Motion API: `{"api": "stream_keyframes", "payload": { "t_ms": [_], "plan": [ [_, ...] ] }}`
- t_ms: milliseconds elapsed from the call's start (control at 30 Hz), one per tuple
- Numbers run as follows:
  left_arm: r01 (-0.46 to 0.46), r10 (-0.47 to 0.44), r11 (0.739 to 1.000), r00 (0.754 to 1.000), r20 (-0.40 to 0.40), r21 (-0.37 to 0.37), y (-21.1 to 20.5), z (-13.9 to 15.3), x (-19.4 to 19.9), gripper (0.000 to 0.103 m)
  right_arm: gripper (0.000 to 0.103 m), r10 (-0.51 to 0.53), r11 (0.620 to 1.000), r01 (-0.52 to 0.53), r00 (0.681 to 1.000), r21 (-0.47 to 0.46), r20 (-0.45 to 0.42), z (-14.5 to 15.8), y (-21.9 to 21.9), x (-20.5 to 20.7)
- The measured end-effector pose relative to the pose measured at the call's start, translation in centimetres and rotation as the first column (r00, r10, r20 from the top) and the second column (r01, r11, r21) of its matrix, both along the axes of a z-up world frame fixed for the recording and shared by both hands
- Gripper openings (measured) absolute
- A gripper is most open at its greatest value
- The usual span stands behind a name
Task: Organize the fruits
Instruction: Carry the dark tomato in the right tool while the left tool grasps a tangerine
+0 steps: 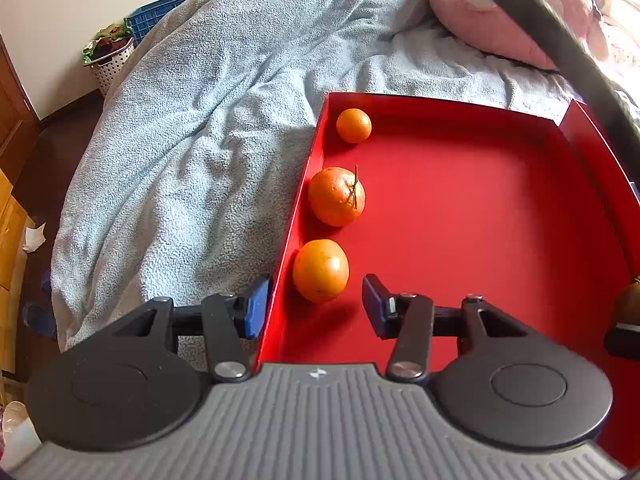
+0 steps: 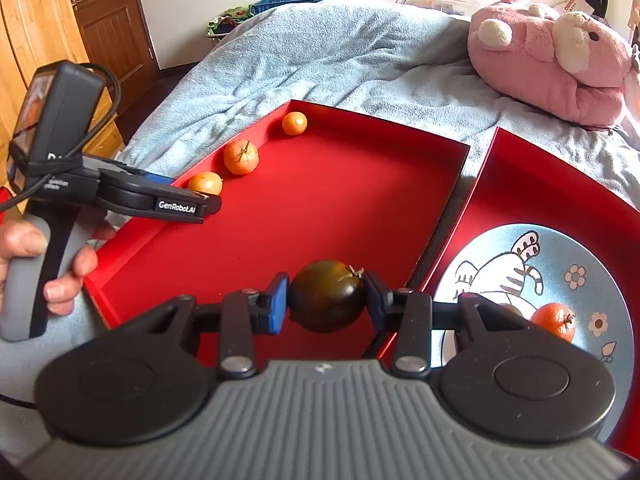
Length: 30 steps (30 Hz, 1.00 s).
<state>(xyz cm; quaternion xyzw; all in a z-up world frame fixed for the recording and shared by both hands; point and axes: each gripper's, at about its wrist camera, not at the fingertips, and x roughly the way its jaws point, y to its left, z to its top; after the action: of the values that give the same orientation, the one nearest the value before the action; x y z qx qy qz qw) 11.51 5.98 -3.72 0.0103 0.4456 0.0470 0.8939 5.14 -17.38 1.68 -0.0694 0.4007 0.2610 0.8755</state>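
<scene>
Three oranges line the left wall of a red tray point(image 1: 480, 220): a near one point(image 1: 321, 270), a stemmed one point(image 1: 336, 196) and a small far one point(image 1: 353, 125). My left gripper point(image 1: 316, 306) is open and empty, its jaws standing either side of the near orange and the tray wall, just short of the fruit. My right gripper point(image 2: 326, 300) is shut on a dark green-brown tomato point(image 2: 326, 300), held above the red tray's point(image 2: 340, 200) near edge. The same oranges show in the right wrist view point(image 2: 241, 157). Another orange point(image 2: 556, 320) lies on a blue plate point(image 2: 580, 280).
The trays lie on a bed with a light blue blanket point(image 1: 192, 140). The plate sits in a second red tray point(image 2: 540, 184) to the right. A pink plush toy point(image 2: 552, 64) lies behind. A white basket point(image 1: 110, 62) and blue crate point(image 1: 160, 16) stand beyond the bed.
</scene>
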Motion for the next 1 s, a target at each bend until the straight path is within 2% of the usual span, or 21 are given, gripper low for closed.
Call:
{"api": "stream_keyframes", "payload": {
  "t_ms": [233, 367, 733, 933, 1000],
  "plan": [
    [0.028, -0.028, 1.0, 1.0, 0.006, 0.0, 0.3, -0.5, 1.8, 0.053, 0.043, 0.0, 1.0, 0.0, 1.0, -0.001, -0.014, -0.1, 0.1, 0.5],
    [0.006, -0.006, 0.999, 1.0, 0.007, -0.033, 1.2, -0.5, 1.4, 0.044, 0.043, 0.002, 1.0, -0.002, 1.0, 0.0, -0.015, -0.2, 0.3, 0.7],
    [-0.019, 0.021, 0.997, 0.999, 0.034, -0.081, 1.6, 1.2, -0.1, 0.041, 0.043, 0.008, 1.0, -0.008, 1.0, 0.025, -0.009, -0.1, -0.5, 0.5],
    [0.004, -0.003, 0.999, 1.0, 0.013, -0.038, 0.8, 1.4, -0.8, 0.043, 0.043, 0.013, 0.999, -0.012, 1.0, 0.037, -0.004, 0.1, -0.7, 0.0],
    [0.019, -0.018, 0.999, 1.0, 0.024, -0.051, 0.8, 1.7, -1.2, 0.043, 0.043, 0.015, 0.999, -0.015, 1.0, 0.042, 0.0, 0.2, -0.7, -0.2]
  ]
}}
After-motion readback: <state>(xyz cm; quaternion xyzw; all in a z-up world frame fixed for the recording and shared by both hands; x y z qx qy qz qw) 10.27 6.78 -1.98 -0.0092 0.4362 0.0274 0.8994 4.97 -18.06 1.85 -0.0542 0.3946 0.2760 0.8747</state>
